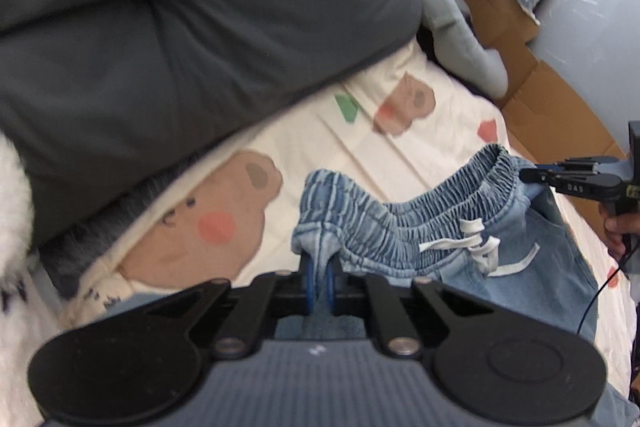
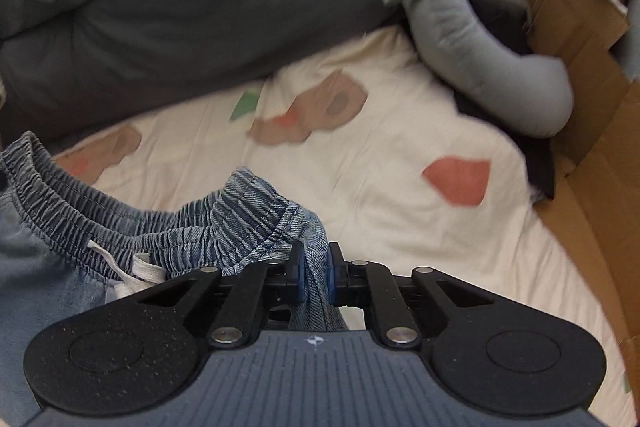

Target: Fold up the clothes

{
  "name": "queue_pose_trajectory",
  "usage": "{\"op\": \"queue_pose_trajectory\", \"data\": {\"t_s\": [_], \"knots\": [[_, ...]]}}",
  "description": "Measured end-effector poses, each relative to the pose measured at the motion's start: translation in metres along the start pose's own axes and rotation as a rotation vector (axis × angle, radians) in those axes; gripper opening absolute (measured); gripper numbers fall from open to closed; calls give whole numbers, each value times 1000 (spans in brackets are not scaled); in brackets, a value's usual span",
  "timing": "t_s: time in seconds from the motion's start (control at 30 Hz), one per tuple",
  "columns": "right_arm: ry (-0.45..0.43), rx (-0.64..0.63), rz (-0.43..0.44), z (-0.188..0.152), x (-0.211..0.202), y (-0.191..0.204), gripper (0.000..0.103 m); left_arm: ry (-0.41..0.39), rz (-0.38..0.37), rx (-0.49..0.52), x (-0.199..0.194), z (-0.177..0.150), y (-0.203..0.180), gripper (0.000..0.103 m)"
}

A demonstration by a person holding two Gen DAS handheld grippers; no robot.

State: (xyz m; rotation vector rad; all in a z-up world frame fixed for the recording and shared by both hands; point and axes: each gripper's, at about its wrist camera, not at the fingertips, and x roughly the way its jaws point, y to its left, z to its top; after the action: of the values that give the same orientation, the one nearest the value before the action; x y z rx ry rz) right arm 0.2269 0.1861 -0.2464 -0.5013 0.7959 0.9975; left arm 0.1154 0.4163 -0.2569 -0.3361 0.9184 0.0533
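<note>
The left gripper (image 1: 319, 281) pinches one waistband end of the jeans (image 1: 404, 227). The right gripper (image 2: 313, 277) clamps the other end, above the bear sheet (image 2: 380, 167).

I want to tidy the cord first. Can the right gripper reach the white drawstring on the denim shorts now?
Probably not yet: the right gripper is shut on the denim shorts at the waistband. The white drawstring lies uncovered nearby, but the gripper must let go first.

Denim shorts (image 1: 460, 223), ribbed waistband; matt black plastic tongs (image 2: 314, 277).
</note>
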Motion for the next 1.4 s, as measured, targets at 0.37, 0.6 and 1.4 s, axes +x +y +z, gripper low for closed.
{"op": "queue_pose_trajectory", "data": {"t_s": [0.37, 0.6, 1.4], "knots": [[-38, -76, -50, 54, 21, -6, 9, -98, 45, -47, 6, 30, 13, 5], [-52, -141, -81, 93, 43, 2, 9, -126, 69, -87, 13, 43, 29, 5], [-1, -313, -62, 167, 140, 44, 9, -38, 205, -175, 57, 44, 80, 6]]}}
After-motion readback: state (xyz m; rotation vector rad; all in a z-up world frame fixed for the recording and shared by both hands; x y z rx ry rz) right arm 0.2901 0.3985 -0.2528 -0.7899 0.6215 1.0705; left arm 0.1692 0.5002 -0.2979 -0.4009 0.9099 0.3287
